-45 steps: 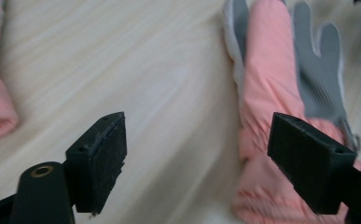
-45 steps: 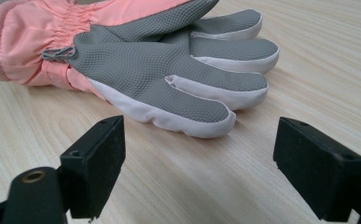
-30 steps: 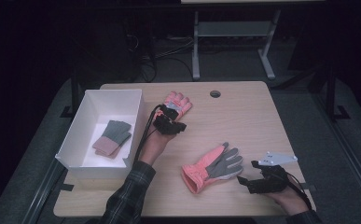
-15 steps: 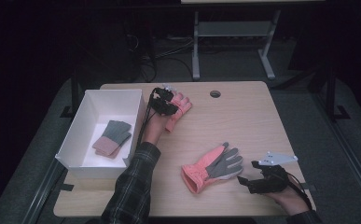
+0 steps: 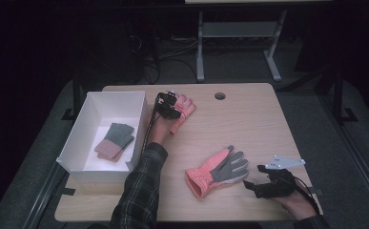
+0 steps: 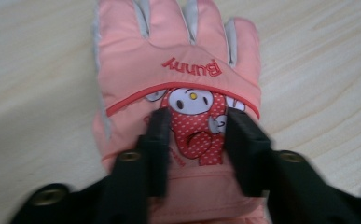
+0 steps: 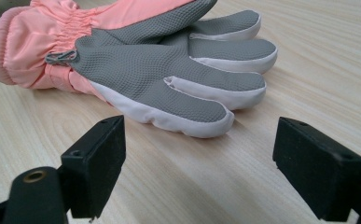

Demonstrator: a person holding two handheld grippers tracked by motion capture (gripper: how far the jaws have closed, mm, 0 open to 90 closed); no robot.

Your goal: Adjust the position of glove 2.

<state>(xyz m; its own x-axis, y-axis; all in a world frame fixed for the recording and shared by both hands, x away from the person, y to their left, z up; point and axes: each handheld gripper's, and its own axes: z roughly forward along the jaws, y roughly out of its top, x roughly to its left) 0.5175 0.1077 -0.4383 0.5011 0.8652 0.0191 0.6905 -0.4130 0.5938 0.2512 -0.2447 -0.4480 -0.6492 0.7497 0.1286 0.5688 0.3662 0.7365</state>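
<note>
Opened the left claw (image 6: pixel 197 116) a little just now, with the far glove (image 6: pixel 178 46) between its jaws. Left the jaws apart, one on each side of the bunny picture, not squeezing. Reached a bit farther up the bench (image 5: pixel 249 124) toward 12 o'clock than a second back.

Found the far glove flat on the bench at about 11 o'clock, back side up. Lay just beside the box (image 5: pixel 84 119) at 9 o'clock, but not in it. Saw a knit glove (image 5: pixel 115 140) lying inside the box already.

Kept the right claw (image 7: pixel 201 140) still at 5 o'clock, wide apart and holding nothing. Had the near glove (image 5: pixel 218 171) just past its tips, grey palm up.

Probably meant a fresh, better grab on the far glove, since nothing was clamped. Left both pink gloves out of the box, so the putting-away was not done yet.
</note>
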